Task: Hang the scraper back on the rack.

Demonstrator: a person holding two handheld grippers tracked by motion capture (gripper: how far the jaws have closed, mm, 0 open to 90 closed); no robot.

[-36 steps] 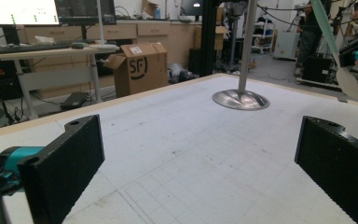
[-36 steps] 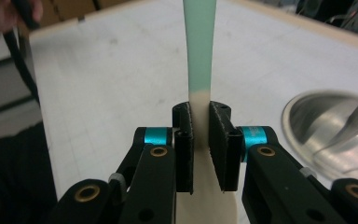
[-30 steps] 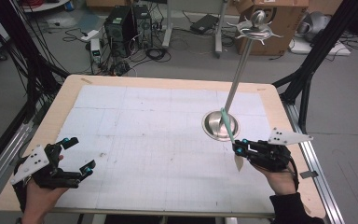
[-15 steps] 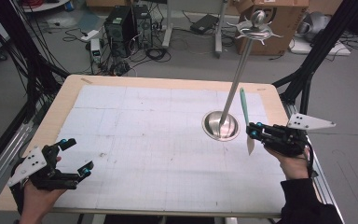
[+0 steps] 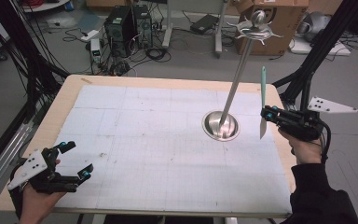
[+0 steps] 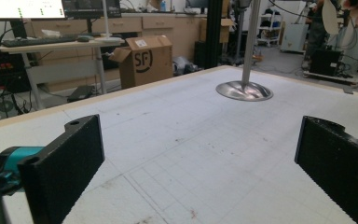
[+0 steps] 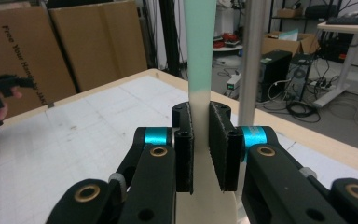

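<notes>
Lifting clear: right hand-held gripper [image 5: 266, 115], clamped on spatula [image 5: 263, 100], has swung it upright off the stand's base [image 5: 221, 126], toward the hooks. Left hand-held gripper [image 5: 74, 161] idles wide over desk [image 5: 135, 140].

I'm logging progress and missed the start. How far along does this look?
Done: the right gripper has its jaws shut on a green-handled utensil, upright and off the table. In hand: carrying it beside the metal stand. Left: probably hanging it at the stand's top; the left gripper sits open.
</notes>
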